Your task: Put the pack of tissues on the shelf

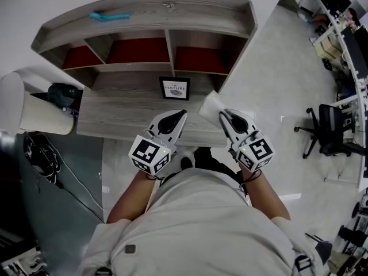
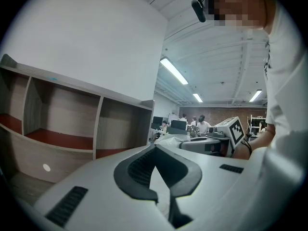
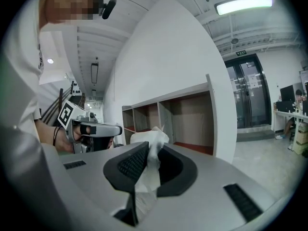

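My right gripper (image 1: 222, 115) is shut on the white pack of tissues (image 1: 210, 106), which sticks out past its fingertips over the desk's front right edge. In the right gripper view the pack (image 3: 150, 139) is pinched between the dark pads of that gripper (image 3: 148, 150), with the shelf (image 3: 185, 110) ahead. The wooden shelf (image 1: 155, 11) has three compartments with red floors. My left gripper (image 1: 180, 115) hovers beside the right one over the desk edge, shut with nothing in it (image 2: 154, 150).
A small framed picture (image 1: 175, 88) stands on the desk (image 1: 121, 111) just ahead of the grippers. A teal object (image 1: 109, 17) lies on top of the shelf. A white cylinder (image 1: 34, 111) and cables sit at the left; an office chair (image 1: 330, 132) at the right.
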A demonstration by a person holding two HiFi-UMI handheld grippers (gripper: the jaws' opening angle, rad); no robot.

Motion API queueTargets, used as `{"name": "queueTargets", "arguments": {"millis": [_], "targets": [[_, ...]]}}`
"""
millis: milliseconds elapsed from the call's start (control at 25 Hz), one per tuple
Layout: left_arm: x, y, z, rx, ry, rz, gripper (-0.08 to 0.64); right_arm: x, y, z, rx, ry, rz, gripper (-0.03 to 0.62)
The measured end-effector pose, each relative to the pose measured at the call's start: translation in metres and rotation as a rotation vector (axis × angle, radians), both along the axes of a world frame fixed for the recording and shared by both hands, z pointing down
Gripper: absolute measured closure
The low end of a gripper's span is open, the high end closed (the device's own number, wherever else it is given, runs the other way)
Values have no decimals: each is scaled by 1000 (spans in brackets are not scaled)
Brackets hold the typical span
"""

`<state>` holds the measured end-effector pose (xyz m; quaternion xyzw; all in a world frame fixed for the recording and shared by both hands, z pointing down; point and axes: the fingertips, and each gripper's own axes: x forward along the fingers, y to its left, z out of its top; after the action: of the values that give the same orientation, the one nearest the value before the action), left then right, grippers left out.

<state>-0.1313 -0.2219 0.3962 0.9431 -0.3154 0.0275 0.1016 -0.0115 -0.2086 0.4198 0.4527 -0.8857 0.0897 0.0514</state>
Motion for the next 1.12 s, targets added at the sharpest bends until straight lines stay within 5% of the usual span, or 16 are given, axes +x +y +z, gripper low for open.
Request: {"name": "queueTargets", "arguments": {"millis": [1120], "targets": [[12, -151, 45, -68, -47, -122, 543, -12, -194, 46, -40, 87, 5, 531]]}}
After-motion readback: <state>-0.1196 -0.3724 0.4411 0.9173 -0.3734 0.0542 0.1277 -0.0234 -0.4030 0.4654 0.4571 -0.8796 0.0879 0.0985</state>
